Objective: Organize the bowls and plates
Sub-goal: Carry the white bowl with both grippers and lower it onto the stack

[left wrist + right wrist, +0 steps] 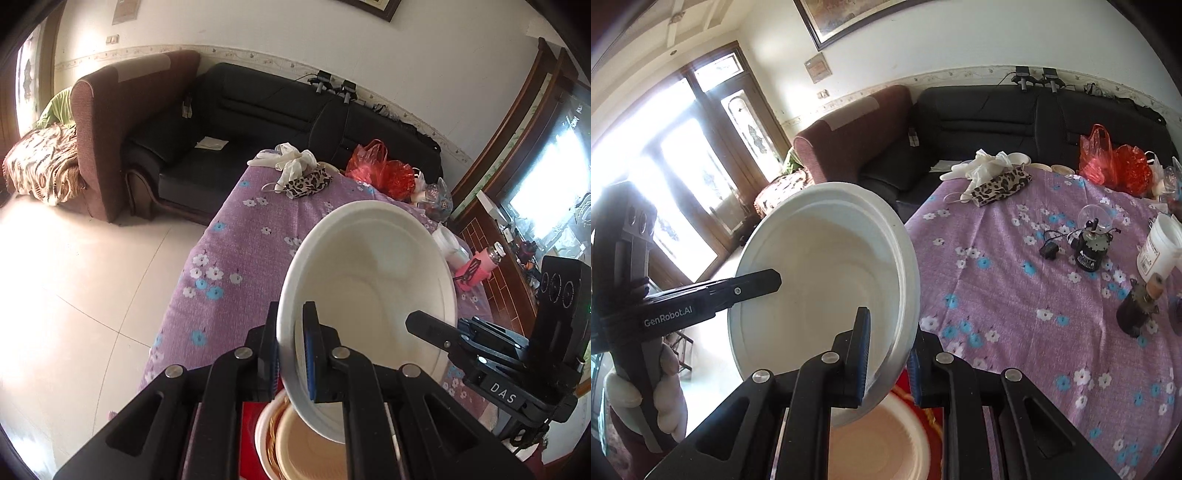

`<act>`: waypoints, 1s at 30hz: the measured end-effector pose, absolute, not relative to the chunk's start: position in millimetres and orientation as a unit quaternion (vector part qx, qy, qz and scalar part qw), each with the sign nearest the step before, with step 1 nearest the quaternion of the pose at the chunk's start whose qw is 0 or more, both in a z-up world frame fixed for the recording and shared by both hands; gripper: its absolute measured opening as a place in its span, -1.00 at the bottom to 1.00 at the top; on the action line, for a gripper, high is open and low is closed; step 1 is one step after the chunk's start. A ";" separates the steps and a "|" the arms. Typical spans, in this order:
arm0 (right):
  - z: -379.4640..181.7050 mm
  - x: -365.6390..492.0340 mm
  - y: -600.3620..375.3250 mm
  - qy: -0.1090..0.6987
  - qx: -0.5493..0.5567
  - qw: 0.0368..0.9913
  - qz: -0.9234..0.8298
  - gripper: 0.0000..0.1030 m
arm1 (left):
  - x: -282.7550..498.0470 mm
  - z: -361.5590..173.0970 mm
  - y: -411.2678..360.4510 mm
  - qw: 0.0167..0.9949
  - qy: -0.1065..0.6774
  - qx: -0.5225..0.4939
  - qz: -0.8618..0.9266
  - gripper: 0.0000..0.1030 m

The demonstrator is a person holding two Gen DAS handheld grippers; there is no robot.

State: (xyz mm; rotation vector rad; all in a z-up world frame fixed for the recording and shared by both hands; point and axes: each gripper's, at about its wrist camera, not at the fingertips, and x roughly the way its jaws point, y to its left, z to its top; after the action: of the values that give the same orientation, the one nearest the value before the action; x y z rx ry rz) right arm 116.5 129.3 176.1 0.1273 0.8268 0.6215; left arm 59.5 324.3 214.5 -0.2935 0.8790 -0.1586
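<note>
Both grippers, left (291, 354) and right (888, 360), clamped tight on opposite rims of one white bowl (369, 273), held tilted in the air above a stack (295, 446) of dishes on the table (1015, 314). Step, likely: carrying the bowl. Next: level it, then set it down.

My white bowl (373, 273) is round, plain and empty, with a flat rim and a stepped inside. It hangs tilted in the air above the edge of the purple flowered table, its open side turned toward me, pinched at two spots on opposite sides of its rim. Right under it sits a paler beige bowl (882, 439), upright, nested in a stack on something red.
</note>
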 end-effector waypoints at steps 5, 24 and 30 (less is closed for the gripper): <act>175.5 79.3 124.0 0.388 0.056 0.870 0.298 -0.58 | 25.5 210.6 315.9 0.893 0.422 -0.143 -0.068 -0.83; 120.9 37.7 105.9 0.430 0.064 0.857 0.277 -0.57 | -13.6 145.8 283.5 0.876 0.469 -0.108 -0.028 -0.81; 114.9 37.4 109.5 0.435 0.056 0.857 0.272 -0.57 | -16.7 140.2 279.4 0.876 0.473 -0.094 -0.018 -0.80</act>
State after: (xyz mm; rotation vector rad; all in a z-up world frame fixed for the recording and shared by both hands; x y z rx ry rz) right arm 37.4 109.5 114.9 0.1173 0.9142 0.5714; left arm -16.7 279.4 140.2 -0.1952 0.9871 -0.0367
